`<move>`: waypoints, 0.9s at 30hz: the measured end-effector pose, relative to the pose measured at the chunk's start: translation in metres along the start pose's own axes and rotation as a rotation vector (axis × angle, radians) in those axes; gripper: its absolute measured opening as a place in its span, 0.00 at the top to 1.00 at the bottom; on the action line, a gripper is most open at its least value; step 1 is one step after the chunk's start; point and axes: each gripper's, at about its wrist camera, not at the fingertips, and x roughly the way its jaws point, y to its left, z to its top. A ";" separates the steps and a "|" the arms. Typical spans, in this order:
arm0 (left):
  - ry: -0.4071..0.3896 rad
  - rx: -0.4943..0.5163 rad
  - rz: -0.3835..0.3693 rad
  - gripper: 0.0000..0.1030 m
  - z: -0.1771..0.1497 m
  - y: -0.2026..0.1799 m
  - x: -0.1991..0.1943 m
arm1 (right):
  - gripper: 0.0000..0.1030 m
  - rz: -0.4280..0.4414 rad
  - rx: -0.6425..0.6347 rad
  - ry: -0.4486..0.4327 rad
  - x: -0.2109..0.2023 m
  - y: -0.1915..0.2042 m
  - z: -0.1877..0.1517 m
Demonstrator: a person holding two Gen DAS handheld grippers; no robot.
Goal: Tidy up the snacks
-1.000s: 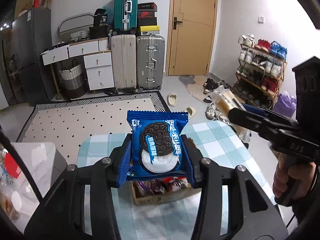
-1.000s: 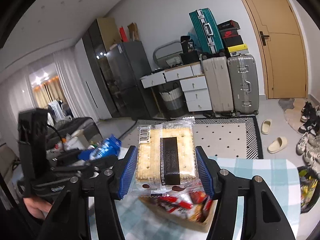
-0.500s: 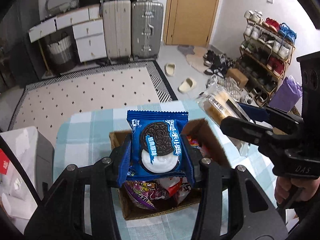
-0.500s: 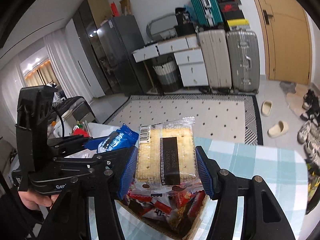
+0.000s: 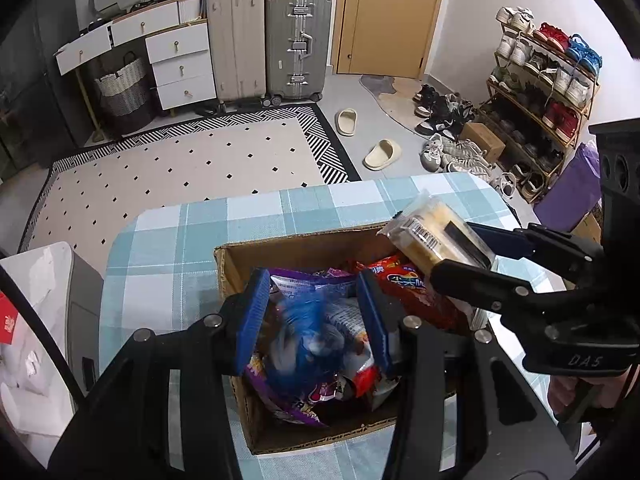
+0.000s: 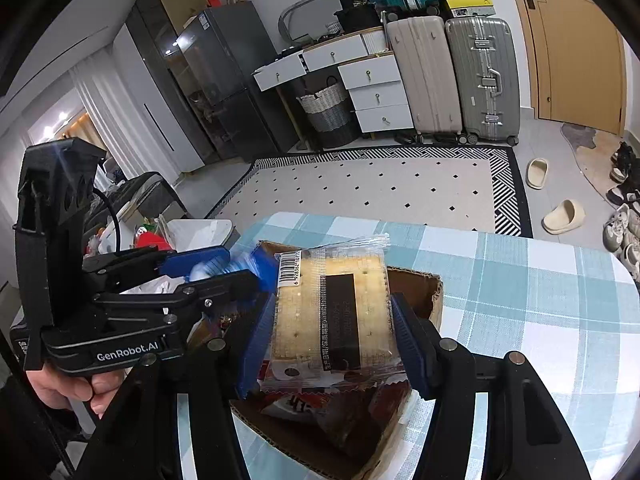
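Left tongs [image 5: 316, 316] look open; blurred blue cookie pack [image 5: 308, 328] dropping into snack box [image 5: 296, 250]. Right tongs [image 6: 332, 336] clamp cracker pack [image 6: 334, 312] above it, likely next in.

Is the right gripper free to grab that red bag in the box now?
Probably not: the right gripper is already shut on a cracker packet, though the red bag lies uncovered in the cardboard box.
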 end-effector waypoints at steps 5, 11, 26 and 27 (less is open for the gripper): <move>0.004 0.008 -0.007 0.59 -0.016 -0.002 -0.008 | 0.42 0.000 -0.005 0.008 0.000 0.005 -0.003; -0.011 0.017 0.004 0.57 -0.033 -0.001 -0.039 | 0.29 0.001 -0.032 -0.020 -0.018 0.018 -0.006; -0.230 0.004 0.051 0.24 -0.097 -0.021 -0.169 | 0.26 -0.001 -0.100 -0.180 -0.123 0.072 -0.033; -0.247 0.004 0.054 0.23 -0.102 -0.023 -0.179 | 0.25 -0.002 -0.104 -0.193 -0.130 0.075 -0.036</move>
